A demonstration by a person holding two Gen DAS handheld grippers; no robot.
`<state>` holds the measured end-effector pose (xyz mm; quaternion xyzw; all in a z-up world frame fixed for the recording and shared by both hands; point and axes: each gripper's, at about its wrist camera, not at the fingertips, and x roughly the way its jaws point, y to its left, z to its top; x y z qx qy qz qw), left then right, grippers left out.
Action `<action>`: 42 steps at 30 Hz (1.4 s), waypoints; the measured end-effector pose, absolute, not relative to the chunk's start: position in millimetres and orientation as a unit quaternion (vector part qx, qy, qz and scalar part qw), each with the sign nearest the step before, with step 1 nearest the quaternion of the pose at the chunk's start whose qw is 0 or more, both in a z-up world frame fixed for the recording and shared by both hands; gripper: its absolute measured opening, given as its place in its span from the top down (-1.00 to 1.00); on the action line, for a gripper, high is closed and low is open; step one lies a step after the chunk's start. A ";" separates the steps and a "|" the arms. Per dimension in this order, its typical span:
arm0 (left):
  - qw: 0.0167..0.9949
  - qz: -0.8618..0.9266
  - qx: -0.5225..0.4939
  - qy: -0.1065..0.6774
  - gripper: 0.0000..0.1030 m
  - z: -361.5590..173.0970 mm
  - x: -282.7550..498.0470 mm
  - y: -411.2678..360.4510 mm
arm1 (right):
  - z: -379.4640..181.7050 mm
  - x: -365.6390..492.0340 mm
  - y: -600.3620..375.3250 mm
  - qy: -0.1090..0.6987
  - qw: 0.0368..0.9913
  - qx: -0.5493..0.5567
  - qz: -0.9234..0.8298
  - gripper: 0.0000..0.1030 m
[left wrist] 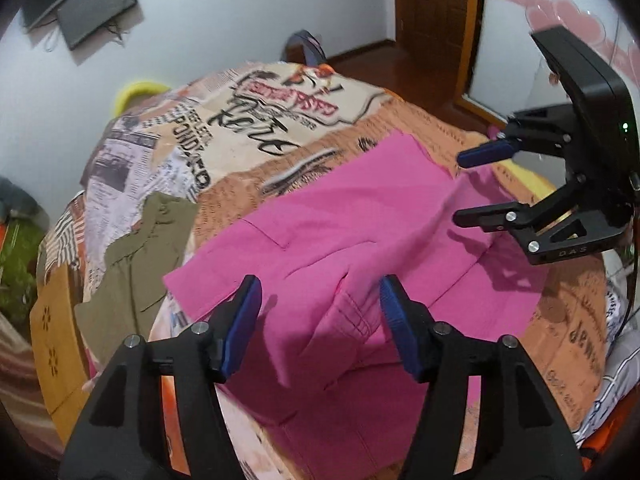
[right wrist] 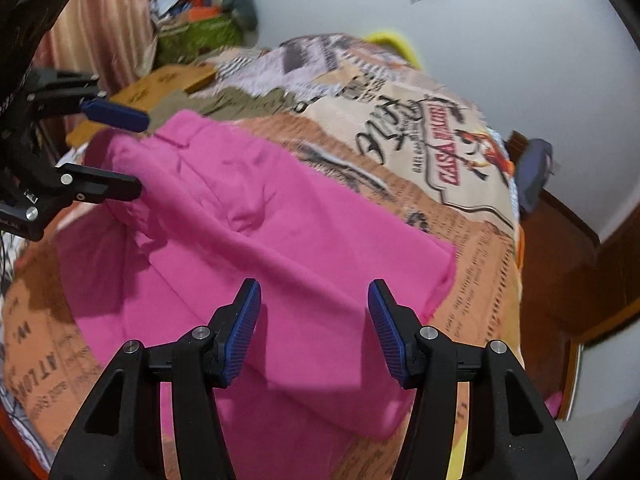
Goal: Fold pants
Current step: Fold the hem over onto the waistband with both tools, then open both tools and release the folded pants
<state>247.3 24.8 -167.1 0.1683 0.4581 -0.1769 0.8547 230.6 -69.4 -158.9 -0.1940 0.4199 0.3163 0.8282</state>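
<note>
Pink pants lie folded on printed bedspread. Left claw and right claw both spread, empty, above the pants. Only left view shows door.

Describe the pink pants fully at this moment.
The pink pants are bright magenta woven cloth, folded over on themselves, with a stitched fly seam and pocket lines showing. They lie flat but wrinkled on the printed bedspread, beside an olive garment. Neither open hand-held gripper, left or right, grips them.
</note>
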 end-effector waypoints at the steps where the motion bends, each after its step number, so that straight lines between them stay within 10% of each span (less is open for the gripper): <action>1: 0.850 -0.181 0.169 0.464 -0.19 -171.3 250.3 24.0 | -162.6 233.8 -66.2 0.422 0.825 -0.199 0.319 -0.01; 4: 0.848 -0.185 0.157 0.472 -0.16 -179.1 255.8 24.1 | -168.3 240.2 -59.5 0.421 0.821 -0.211 0.322 -0.01; 7: 0.846 -0.190 0.140 0.478 0.30 -183.6 259.4 25.1 | -170.3 244.8 -56.9 0.428 0.814 -0.196 0.339 0.01; 13: 0.854 -0.182 0.139 0.467 0.71 -178.8 254.0 21.8 | -166.4 243.9 -56.5 0.429 0.817 -0.168 0.346 0.78; 42: 0.873 -0.138 0.108 0.456 0.74 -193.4 139.3 11.3 | -157.5 142.9 -84.0 0.421 0.831 -0.142 0.335 0.80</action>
